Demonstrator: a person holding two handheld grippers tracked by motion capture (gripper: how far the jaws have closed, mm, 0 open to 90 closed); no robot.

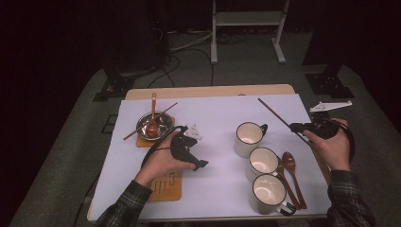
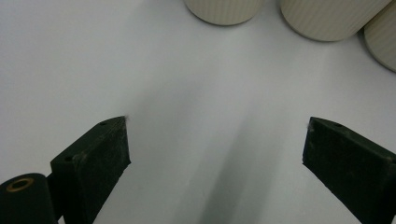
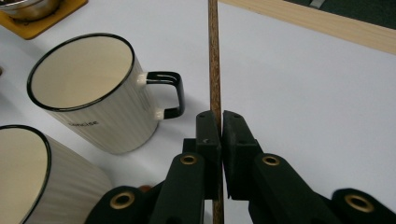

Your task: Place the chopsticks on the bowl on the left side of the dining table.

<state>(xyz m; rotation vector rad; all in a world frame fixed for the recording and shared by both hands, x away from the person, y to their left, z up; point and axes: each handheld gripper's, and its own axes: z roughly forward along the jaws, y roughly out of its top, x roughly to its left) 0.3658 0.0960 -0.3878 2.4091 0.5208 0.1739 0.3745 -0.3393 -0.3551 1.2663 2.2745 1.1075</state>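
- The chopstick (image 3: 214,56), a thin, straight, dark brown wooden stick, slants over the table's right far side, clamped between the right gripper's (image 3: 220,122) nearly closed jaws.
- The right hand (image 1: 333,147) holds that gripper low, pointing left and far.
- The left gripper (image 2: 215,140) hovers with jaws wide apart and empty above smooth white paper (image 2: 187,84), near three ribbed cream mugs (image 1: 249,138).

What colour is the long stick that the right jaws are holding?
Brown, like wood. The chopstick shows best in the right gripper view, pinched in the right gripper.
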